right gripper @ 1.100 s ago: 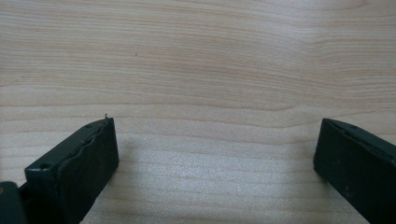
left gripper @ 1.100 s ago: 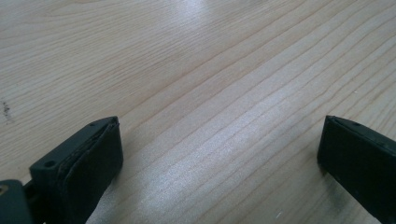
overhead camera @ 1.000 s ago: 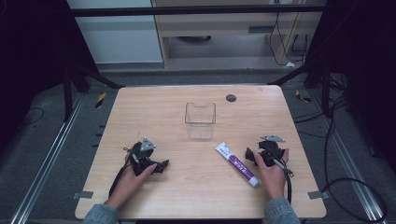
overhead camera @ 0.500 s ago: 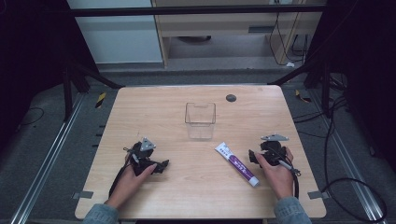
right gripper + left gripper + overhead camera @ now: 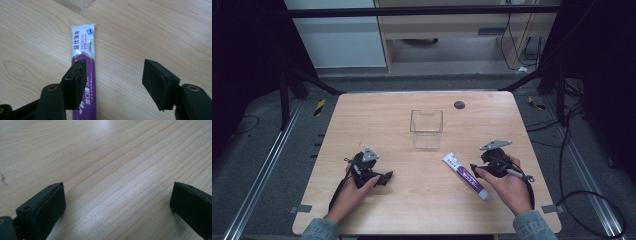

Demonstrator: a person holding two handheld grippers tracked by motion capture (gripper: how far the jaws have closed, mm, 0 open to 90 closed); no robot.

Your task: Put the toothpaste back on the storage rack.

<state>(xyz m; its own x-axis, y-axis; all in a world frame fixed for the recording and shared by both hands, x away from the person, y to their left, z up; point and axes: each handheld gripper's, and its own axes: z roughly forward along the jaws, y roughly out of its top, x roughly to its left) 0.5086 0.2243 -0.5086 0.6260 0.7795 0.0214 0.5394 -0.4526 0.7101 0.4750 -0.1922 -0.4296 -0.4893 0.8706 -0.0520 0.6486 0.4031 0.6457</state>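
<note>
A white and purple toothpaste tube [image 5: 464,174] lies flat on the wooden table [image 5: 412,210], right of centre. My right gripper [image 5: 476,170] hovers just over its purple end. In the right gripper view the tube [image 5: 83,45] passes under the left jaw, and bare wood shows between the jaws. This right gripper [image 5: 115,77] is open; its jaws have just been closing, with nothing between the pads. My left gripper [image 5: 387,177] rests on the table at the front left. It [image 5: 117,202] is open wide over bare wood.
A clear plastic box [image 5: 426,127] stands upright in the middle of the table, and its corner [image 5: 77,3] shows beyond the tube's white end. A small dark disc [image 5: 459,105] lies near the far edge. Dark frames and cables surround the table.
The right hand has lifted its gripper a little above the table by the tube, and its jaws stand narrower. The left hand and the tube have not moved.
</note>
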